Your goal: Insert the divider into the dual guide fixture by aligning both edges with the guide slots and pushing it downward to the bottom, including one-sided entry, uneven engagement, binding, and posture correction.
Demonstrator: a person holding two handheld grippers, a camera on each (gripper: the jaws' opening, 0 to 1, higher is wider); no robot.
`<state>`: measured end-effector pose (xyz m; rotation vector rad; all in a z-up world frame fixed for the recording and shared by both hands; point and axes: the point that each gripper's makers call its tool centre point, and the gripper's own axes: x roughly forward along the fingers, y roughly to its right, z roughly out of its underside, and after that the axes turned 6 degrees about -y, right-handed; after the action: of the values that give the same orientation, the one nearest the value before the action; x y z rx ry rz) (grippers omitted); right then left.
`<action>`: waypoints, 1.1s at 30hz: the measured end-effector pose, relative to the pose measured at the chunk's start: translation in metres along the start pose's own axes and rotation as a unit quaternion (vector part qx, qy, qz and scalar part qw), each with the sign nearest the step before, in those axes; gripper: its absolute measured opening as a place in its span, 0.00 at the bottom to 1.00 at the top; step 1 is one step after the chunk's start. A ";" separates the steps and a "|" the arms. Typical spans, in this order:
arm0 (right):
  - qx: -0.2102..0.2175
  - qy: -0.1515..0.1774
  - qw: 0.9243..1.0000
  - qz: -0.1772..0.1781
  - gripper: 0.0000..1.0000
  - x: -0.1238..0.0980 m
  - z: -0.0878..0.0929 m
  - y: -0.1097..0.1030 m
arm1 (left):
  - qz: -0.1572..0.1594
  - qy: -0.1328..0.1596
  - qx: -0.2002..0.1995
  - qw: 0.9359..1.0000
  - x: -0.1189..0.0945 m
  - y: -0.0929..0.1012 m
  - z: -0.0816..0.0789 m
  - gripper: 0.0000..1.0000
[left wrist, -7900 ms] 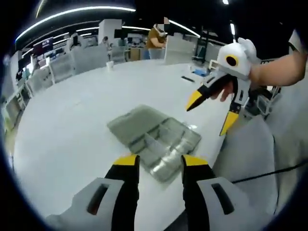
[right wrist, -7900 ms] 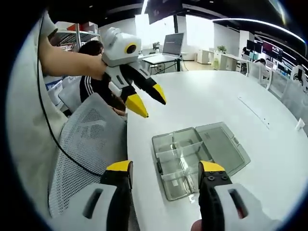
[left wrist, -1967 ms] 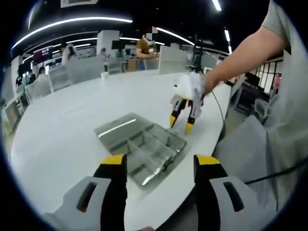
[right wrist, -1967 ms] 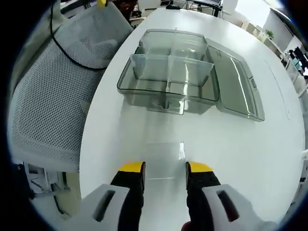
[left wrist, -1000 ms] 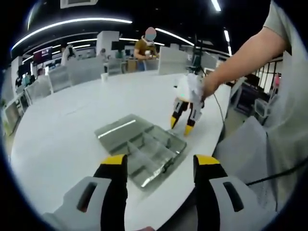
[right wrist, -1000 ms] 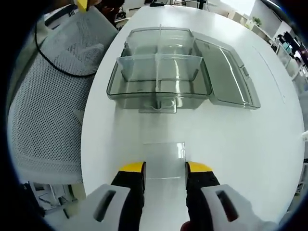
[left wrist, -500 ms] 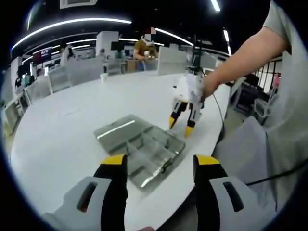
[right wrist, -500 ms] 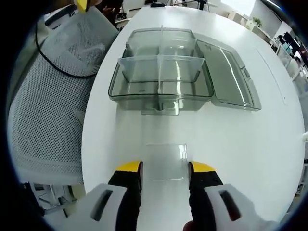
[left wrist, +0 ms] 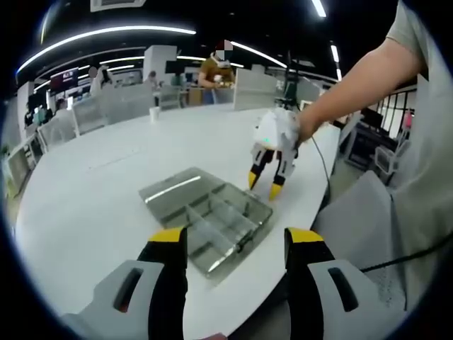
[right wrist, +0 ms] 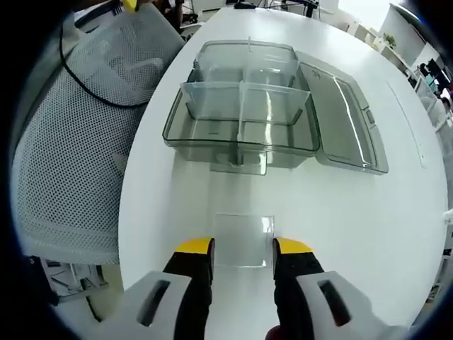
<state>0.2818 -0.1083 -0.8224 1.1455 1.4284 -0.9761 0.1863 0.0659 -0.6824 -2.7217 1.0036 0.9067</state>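
Clear compartmented box [right wrist: 244, 124], lid open, near the white desk [right wrist: 396, 212] edge beside a mesh chair [right wrist: 64, 142]. Flat transparent divider [right wrist: 242, 240] lies between the right gripper's [right wrist: 243, 258] narrowly parted jaws; whether they grip it cannot be told. Left gripper [left wrist: 237, 244] wide, holding nothing.

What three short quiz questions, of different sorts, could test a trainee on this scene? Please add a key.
1. True or false: the clear divider already stands inside the compartment box.
2. Where does the box lid lie? A) shut over the box B) open flat on the table C) in a gripper
3. Fill in: the right gripper has its jaws on either side of the ____.

Key: 1 false, it lies flat on the table; 2 B; 3 divider.
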 end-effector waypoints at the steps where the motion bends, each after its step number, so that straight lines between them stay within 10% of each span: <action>1: 0.002 -0.001 1.000 -0.001 0.29 0.000 0.000 0.000 | 0.000 0.000 0.000 1.000 0.000 0.000 0.000 0.54; 33: 0.031 0.000 0.999 0.008 0.27 -0.014 0.001 -0.004 | 0.004 0.007 0.003 1.000 0.001 0.003 -0.008 0.53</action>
<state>0.2788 -0.1120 -0.8089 1.1997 1.3955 -1.0163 0.1892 0.0604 -0.6764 -2.7248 1.0188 0.8848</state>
